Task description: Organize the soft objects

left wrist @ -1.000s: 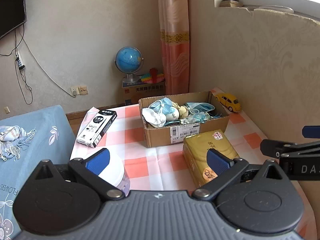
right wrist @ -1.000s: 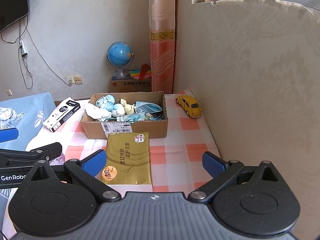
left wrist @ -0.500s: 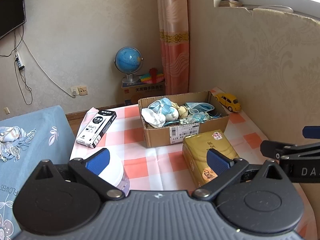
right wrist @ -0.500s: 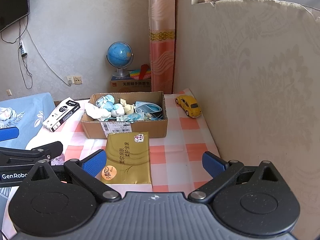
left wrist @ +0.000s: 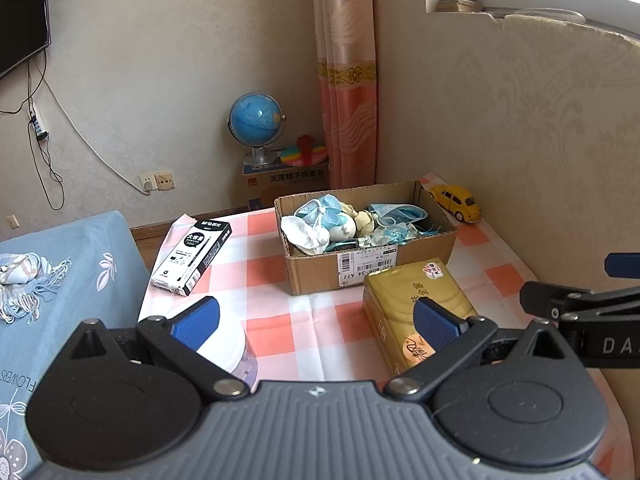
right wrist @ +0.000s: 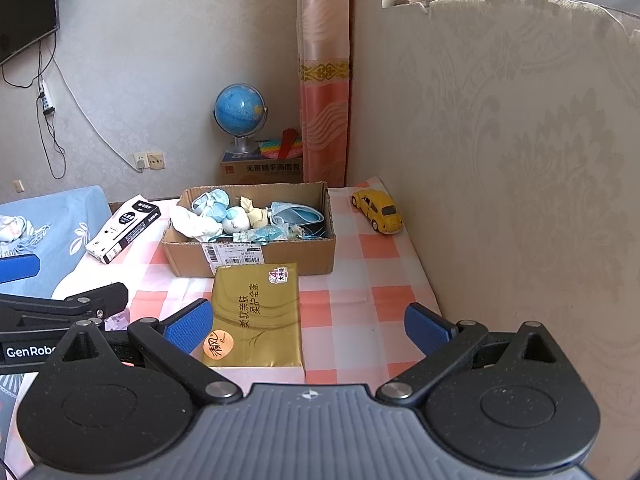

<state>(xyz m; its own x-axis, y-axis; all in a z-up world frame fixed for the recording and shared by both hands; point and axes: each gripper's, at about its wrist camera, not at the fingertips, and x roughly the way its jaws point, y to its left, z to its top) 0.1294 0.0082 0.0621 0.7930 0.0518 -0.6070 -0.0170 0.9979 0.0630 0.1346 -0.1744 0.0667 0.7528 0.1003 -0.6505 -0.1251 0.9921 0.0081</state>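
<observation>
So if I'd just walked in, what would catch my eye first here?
Probably the open cardboard box in the middle of the checked table, heaped with pale blue and white soft things. Just in front of it lies a shiny gold tissue pack, and a yellow toy car sits by the wall on the right.

- Left wrist view looks forward from the table's near left, down across the checked cloth (left wrist: 288,332);
- Right wrist view sits just beside it, rightward; both share the cardboard box (left wrist: 320,270) (right wrist: 280,256) ahead.
</observation>
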